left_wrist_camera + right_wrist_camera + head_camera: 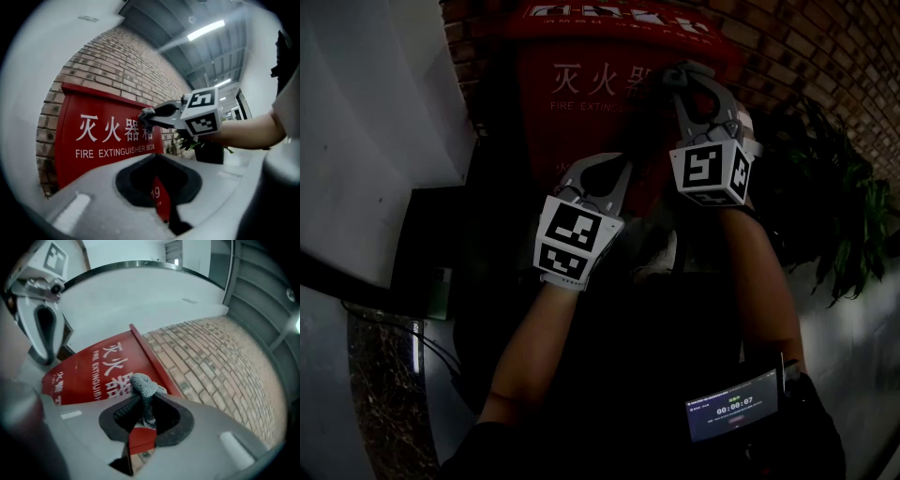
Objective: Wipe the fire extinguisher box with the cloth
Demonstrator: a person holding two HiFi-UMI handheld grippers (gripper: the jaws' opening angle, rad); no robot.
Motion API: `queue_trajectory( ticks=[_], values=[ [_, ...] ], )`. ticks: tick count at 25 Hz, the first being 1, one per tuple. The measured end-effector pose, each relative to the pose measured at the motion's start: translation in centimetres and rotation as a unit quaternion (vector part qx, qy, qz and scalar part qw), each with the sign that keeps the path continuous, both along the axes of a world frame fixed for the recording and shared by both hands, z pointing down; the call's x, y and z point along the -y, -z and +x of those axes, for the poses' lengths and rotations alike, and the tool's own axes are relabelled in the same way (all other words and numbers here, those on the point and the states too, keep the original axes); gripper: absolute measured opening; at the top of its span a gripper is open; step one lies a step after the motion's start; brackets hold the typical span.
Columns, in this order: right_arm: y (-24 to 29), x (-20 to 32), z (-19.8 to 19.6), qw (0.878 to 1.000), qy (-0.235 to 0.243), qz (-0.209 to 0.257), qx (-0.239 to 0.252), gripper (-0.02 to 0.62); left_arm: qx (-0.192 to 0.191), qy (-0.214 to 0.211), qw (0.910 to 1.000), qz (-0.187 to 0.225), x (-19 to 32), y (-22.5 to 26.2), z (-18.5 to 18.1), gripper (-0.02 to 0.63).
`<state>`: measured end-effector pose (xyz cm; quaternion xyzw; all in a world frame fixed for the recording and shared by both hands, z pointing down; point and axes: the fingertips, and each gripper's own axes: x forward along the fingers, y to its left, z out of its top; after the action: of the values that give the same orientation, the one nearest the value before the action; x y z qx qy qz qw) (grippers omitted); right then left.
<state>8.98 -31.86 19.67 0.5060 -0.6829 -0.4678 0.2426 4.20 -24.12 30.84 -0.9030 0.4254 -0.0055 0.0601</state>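
The box (108, 135) is red with white Chinese characters and "FIRE EXTINGUISHER BOX" on its front. It stands against the brick wall (220, 359), filling the upper centre of the head view and the left half of the left gripper view. In the head view a white wall (366, 122) takes up the upper left. A dark leafy plant (836, 217) stands at the right edge, beside the box.

The right hand-held gripper (145, 411) reaches further up the frame than the other one in the head view, and its tip is at the box front. Its jaws are clamped on a grey knitted cloth (142, 386). The cloth bunches out past the jaw tips and lies against the box front, over the last of the large characters, near the box's right edge in the left gripper view.

The left hand-held gripper (161, 201) sits lower and to the left in the head view. It points at the box but stays apart from it. Its jaws are drawn close together with nothing between them, and only a thin slit of red shows through.

A small lit screen (733, 408) sits at the lower right of the head view, by the right forearm.
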Motion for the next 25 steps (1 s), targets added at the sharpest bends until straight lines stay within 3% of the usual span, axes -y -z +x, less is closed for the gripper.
queue_trajectory(
  ticks=[4,10,17,25],
  values=[
    [1.9,0.9,-0.5,1.000,0.001,0.017,0.009,0.066,-0.001,0.007,1.0000,0.006,-0.1,0.5,-0.2,0.003],
    [0.3,2.3,-0.6,1.000,-0.003,-0.015,0.005,0.066,-0.005,0.018,0.9997,0.013,0.8,1.0,-0.7,0.003],
    [-4.7,2.6,-0.5,0.999,-0.005,-0.041,0.007,0.063,-0.012,0.037,0.9992,-0.005,2.3,-1.5,-1.4,0.003],
    [-13.8,2.6,-1.1,0.994,-0.001,-0.105,-0.019,0.066,-0.022,0.049,0.9962,-0.068,4.5,-8.7,-1.7,0.003]
  ],
)
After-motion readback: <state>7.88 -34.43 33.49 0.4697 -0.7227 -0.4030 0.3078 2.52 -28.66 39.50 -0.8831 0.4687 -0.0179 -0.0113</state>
